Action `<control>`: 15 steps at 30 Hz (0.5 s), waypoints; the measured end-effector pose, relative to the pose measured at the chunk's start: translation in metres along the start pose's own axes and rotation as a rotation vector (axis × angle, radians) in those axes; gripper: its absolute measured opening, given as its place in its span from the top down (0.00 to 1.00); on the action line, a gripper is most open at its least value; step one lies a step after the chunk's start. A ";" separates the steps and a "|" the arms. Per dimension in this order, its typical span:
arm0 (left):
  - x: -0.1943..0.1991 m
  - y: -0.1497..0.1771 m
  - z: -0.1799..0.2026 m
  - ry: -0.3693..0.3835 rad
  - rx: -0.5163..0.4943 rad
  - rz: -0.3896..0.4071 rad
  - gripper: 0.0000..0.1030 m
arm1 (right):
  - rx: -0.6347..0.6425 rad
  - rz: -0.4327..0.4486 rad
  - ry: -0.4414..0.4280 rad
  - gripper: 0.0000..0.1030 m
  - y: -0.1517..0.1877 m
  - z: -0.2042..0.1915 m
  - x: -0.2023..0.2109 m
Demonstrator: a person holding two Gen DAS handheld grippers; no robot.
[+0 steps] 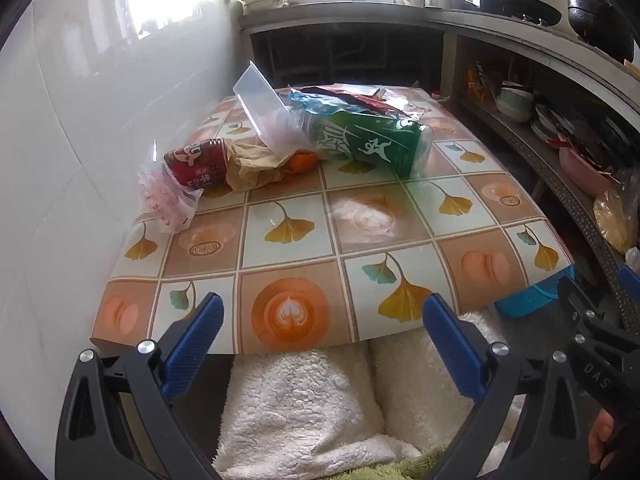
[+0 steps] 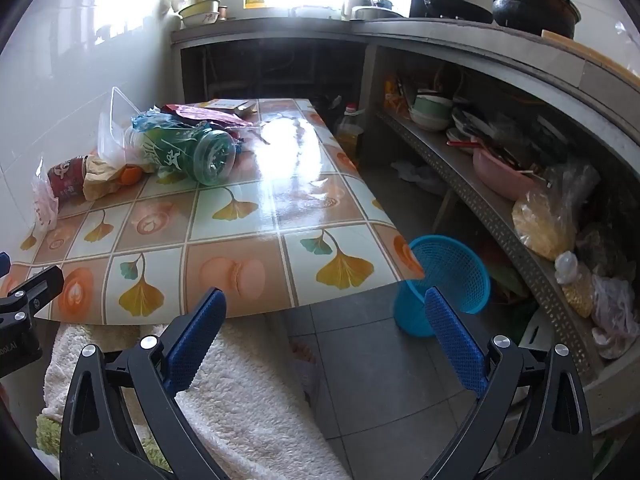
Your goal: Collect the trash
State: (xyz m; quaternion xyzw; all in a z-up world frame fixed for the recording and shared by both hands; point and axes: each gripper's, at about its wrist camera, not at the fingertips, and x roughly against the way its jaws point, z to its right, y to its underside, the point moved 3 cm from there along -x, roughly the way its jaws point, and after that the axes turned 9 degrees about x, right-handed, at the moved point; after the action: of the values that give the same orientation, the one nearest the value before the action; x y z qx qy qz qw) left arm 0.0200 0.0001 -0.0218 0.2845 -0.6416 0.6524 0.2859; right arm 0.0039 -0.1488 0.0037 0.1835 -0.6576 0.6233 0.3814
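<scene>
The trash lies in a cluster at the far left of the worktop (image 1: 304, 240), against the tiled wall and well apart from both grippers, which hang off the near edge over a white fleecy cloth. The left gripper (image 1: 322, 336) has its blue fingers (image 1: 196, 344) spread wide with nothing between them, and the right gripper (image 2: 326, 332) is likewise spread and empty. The green-labelled plastic bottle (image 1: 376, 144) lies on its side, its long axis running across the worktop, base towards the right and nearer the front; in the right wrist view that round base (image 2: 214, 156) faces the camera. Left of it sit a crumpled brown paper bag (image 1: 256, 164), a red cup (image 1: 198, 166) on its side in a thin plastic bag, and a clear plastic box (image 1: 260, 100) propped above. The left gripper appears the nearer, since the heap is straight ahead of it. The blue basket (image 2: 448, 276) stands on the floor off the worktop's right corner, beside the right gripper, a likely place for the trash.
</scene>
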 end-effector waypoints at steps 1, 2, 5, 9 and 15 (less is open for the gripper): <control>0.000 0.000 0.000 0.000 0.000 0.000 0.05 | -0.001 0.004 0.000 0.07 0.000 0.000 0.000; 0.001 0.000 0.000 0.000 -0.001 0.000 0.05 | 0.000 0.005 0.000 0.07 0.000 -0.001 0.000; 0.002 0.000 -0.001 -0.001 -0.003 0.002 0.05 | -0.001 0.003 -0.002 0.07 -0.001 -0.002 -0.002; 0.000 0.000 -0.001 -0.007 -0.002 -0.005 0.05 | -0.001 0.002 -0.001 0.07 -0.001 -0.003 -0.003; -0.002 0.000 -0.002 -0.004 -0.002 -0.006 0.05 | 0.000 0.002 -0.001 0.07 -0.001 -0.002 -0.004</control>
State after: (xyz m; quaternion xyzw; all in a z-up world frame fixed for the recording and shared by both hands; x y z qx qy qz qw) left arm 0.0215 0.0025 -0.0228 0.2876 -0.6421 0.6501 0.2870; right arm 0.0078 -0.1478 0.0017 0.1831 -0.6579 0.6236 0.3805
